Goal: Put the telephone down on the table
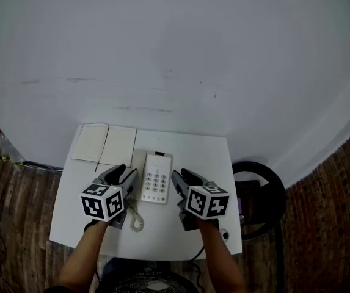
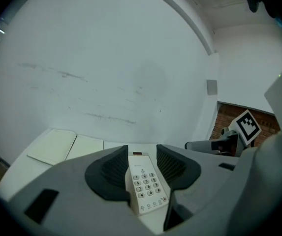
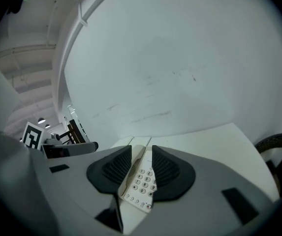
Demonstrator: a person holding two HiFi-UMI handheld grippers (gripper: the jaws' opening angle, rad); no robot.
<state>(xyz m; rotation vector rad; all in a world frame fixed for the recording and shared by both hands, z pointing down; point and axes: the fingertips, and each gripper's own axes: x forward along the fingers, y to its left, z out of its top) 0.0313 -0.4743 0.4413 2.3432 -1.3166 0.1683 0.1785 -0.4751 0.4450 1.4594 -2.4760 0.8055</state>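
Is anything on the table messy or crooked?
Nothing really stands out. The telephone lies flat and straight on the table, its curly cord loops loosely in front, and the open notebook sits tidy at the far left corner.

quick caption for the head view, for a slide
Telephone lying on the white table near an open notebook, left gripper and right gripper flanking it, neither gripping it.
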